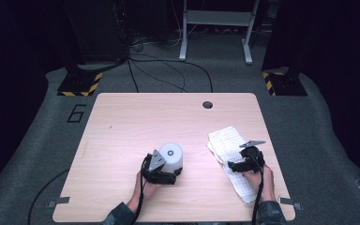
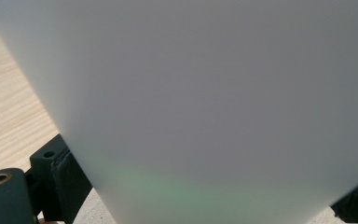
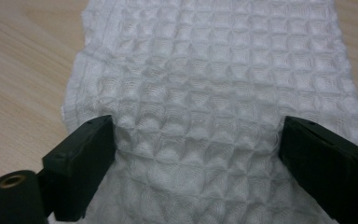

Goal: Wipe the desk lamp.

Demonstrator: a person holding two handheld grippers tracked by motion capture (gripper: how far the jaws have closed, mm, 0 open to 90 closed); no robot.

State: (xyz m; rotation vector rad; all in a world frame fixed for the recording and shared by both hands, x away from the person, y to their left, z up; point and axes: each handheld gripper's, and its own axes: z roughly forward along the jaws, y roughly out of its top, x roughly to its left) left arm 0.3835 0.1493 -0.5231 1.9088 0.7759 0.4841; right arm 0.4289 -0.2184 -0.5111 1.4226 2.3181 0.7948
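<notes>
1. The left tongs (image 1: 172, 174) are holding a white tub (image 1: 171, 157). The tub is standing upright on the bench (image 1: 122, 136), right in front of the left hand (image 1: 146, 187).
2. In the left gripper view the white tub (image 2: 205, 107) is sitting very close between the two black jaws, one at each side. The jaws are pressing on its sides.
3. The top of the tub is showing a round lid with a small ring in the middle. What is inside is hidden.
4. The right tongs (image 1: 234, 165) are resting on a white cloth (image 1: 227, 140). The cloth is lying flat on the bench and is stretching out in front of these tongs and also back under the right hand (image 1: 258, 180).
5. In the right gripper view the cloth (image 3: 214, 84) is showing little puffy squares, like a waffle. The right tongs (image 3: 196, 154) are standing wide, with the cloth lying between the jaws. The jaws are touching the cloth at each side but are not squeezing it.
6. The tub is sitting well apart from the cloth, off to the left of the right tongs.
7. A small round hole (image 1: 207, 104) is sitting in the bench far ahead of both tongs.
8. Beyond the bench, black cables (image 1: 168, 70) are lying on the grey floor (image 1: 309, 140).
</notes>
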